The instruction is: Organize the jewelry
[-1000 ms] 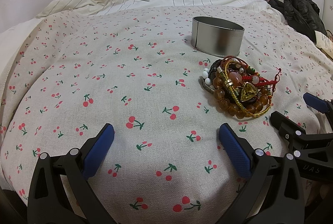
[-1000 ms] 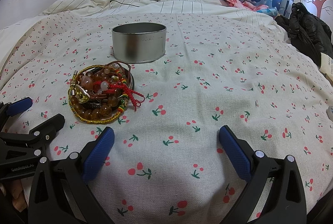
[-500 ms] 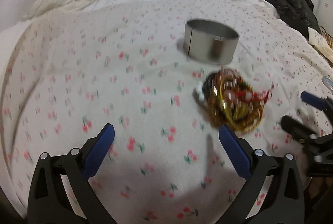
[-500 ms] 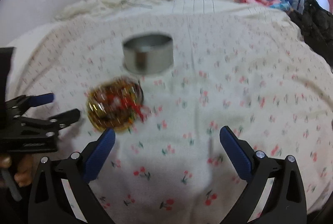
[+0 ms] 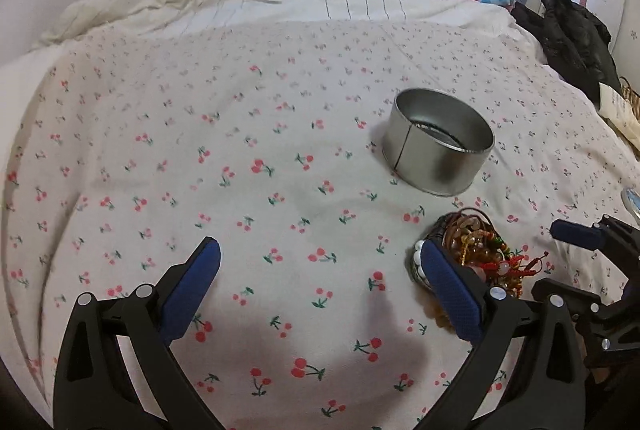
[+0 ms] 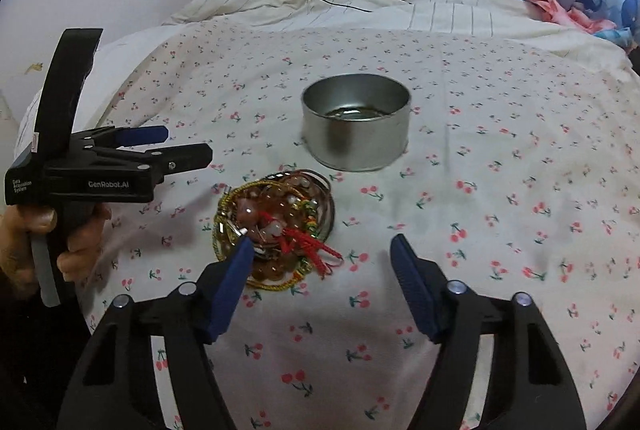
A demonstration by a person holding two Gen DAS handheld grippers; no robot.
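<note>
— Silver tin (image 6: 356,124): anything inside?
— Too dim to tell. The bracelet pile (image 6: 276,226) lies on the cherry-print sheet (image 6: 480,190) just before it, partly hidden by a pad.
— Grippers?
— Right gripper (image 6: 322,280) has just been closing, still parted, gripping nothing. Left gripper (image 5: 316,290) gapes, empty.

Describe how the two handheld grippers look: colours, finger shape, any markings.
Both the left gripper and right gripper are matte black with silver rivets and tapered fingers faced in textured blue pads. The left one's body carries white "GenRobot.AI" lettering.
</note>
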